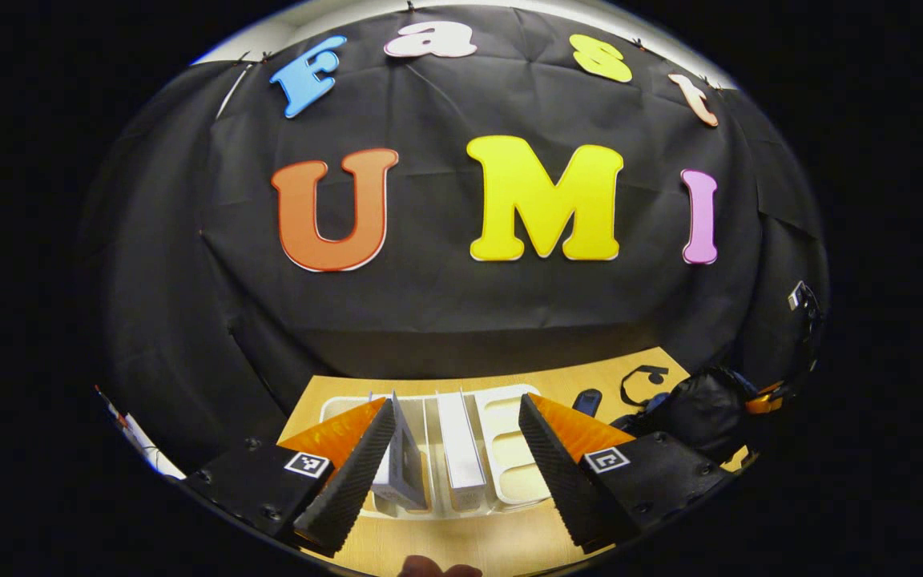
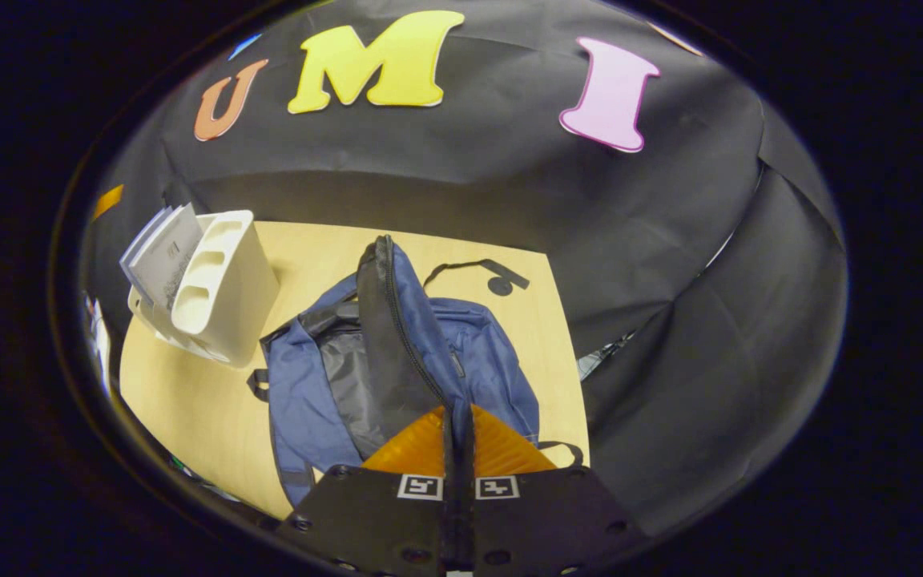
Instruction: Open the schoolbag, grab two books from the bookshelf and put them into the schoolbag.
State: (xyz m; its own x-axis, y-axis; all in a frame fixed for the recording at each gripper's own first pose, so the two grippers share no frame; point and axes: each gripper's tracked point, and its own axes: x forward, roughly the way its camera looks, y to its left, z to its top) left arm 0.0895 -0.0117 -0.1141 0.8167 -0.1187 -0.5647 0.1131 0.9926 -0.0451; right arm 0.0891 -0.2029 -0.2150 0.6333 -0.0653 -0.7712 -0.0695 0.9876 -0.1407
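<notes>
In the left gripper view, my left gripper (image 1: 453,473) stands open just in front of the white bookshelf (image 1: 509,449). Two thin pale books, one (image 1: 401,469) leaning and one (image 1: 460,449) upright, stand in its slots between my spread fingers. The schoolbag (image 1: 702,413) lies dark at the right. In the right gripper view, the blue schoolbag (image 2: 309,401) lies on the wooden table (image 2: 189,401). My right gripper (image 2: 457,421) is shut on its zippered flap (image 2: 385,320) and holds it raised. The bookshelf (image 2: 225,280) with its books (image 2: 161,256) stands left of the bag.
A black strap (image 2: 501,279) trails from the bag across the table toward the back wall. The table's right edge (image 2: 570,361) runs close beside the bag. Black cloth surrounds the table. A fingertip (image 1: 437,569) shows at the bottom of the left gripper view.
</notes>
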